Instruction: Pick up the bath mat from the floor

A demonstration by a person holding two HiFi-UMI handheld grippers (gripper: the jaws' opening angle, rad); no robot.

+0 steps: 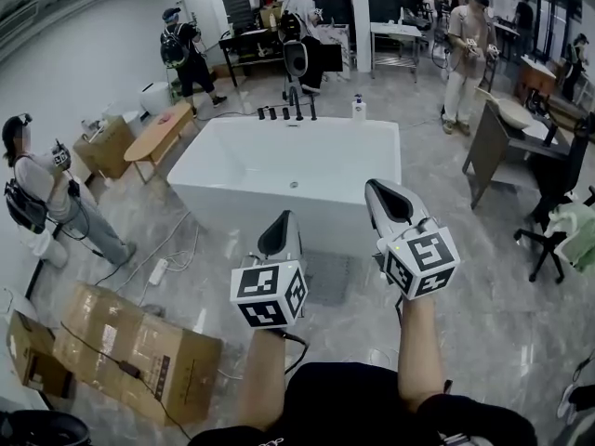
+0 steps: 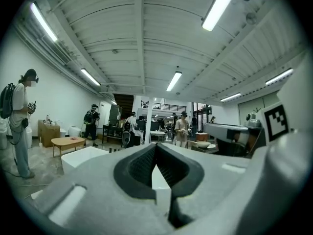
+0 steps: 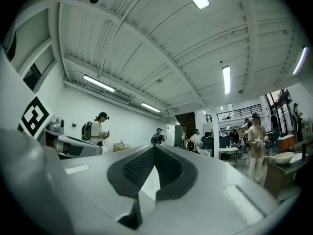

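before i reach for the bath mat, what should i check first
1. Bath mat located: ok, a grey mat on the floor in front of the bathtub, between the two grippers.
2. Left gripper open for a grab: not ok, jaws together, nothing between them.
3. Right gripper open: not ok, jaws together, empty.
4. Grippers aimed at the mat: not ok, both gripper views look across the room, not at the floor.
5. Mat clear of things on it: cannot tell, the grippers hide part of it.
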